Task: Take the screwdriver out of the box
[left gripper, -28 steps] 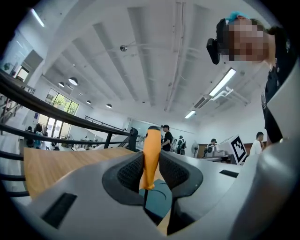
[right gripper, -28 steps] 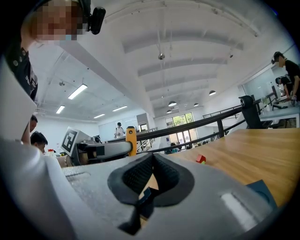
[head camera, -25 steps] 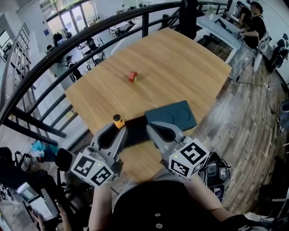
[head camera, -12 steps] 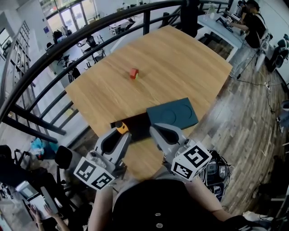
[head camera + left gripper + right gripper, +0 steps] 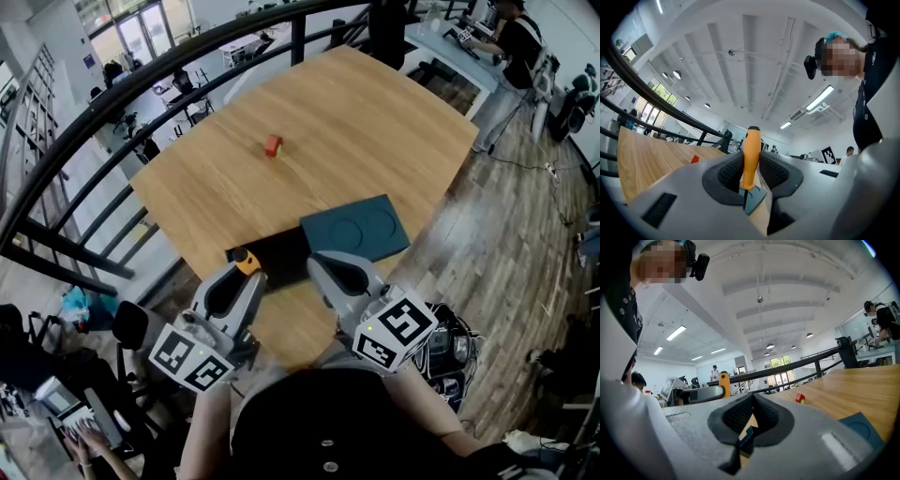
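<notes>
My left gripper [image 5: 246, 273] is shut on the orange handle of the screwdriver [image 5: 247, 260], just above the near left end of the black open box [image 5: 272, 259]. In the left gripper view the screwdriver [image 5: 751, 153] stands upright between the ribbed pads [image 5: 732, 169], its thin shaft pointing down. My right gripper [image 5: 325, 264] hovers beside it at the box's right end, jaws shut and empty. In the right gripper view, the right gripper [image 5: 752, 401] has its tips touching, and the screwdriver handle [image 5: 723, 384] shows to the left.
The dark teal lid [image 5: 358, 228] with two round dents lies right of the box near the wooden table's [image 5: 375, 122] front edge. A small red block [image 5: 273, 145] sits mid-table. A black railing [image 5: 112, 103] runs behind the table. Seated people work at far desks.
The left gripper has tilted slightly with the screwdriver still held. The right gripper has kept still.
</notes>
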The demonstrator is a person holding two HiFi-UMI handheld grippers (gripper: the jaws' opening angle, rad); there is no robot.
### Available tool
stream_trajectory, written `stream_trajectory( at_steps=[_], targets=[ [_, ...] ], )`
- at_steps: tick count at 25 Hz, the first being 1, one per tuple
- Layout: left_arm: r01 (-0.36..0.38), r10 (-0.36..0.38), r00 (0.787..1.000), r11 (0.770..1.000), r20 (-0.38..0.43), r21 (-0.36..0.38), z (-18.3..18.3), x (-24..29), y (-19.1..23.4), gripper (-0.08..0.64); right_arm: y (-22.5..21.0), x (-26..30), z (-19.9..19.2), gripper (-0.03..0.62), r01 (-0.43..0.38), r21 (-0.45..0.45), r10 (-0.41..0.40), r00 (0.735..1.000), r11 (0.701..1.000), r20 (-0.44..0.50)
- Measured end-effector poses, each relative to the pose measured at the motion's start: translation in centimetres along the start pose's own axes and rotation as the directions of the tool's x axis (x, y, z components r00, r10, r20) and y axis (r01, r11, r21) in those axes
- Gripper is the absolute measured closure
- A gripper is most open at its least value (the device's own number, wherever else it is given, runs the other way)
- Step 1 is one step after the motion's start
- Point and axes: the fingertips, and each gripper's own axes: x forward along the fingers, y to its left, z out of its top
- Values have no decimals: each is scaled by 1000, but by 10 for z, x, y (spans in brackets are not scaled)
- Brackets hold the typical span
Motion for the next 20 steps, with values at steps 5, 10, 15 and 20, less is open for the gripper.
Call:
stream_trajectory(
  at_steps=[5,10,15,20],
  targets=[
    [8,-8,1000,1000,3,-2,-1,-1,-1,442,0,-1,1,595,14,-6,-14,1000,1000,9],
    [-7,7,1000,1000,8,-3,-5,-3,2,442,3,-2,-4,595,4,0,-4,1000,1000,3],
    [-16,16,1000,1000,6,-11,-6,-3,4,442,1,-3,-6,595,-2,6,3,1000,1000,-12],
    [-13,13,1000,1000,0,-19,-8,-3,3,442,5,-3,-10,595,-13,6,13,1000,1000,-26]
  ],
)
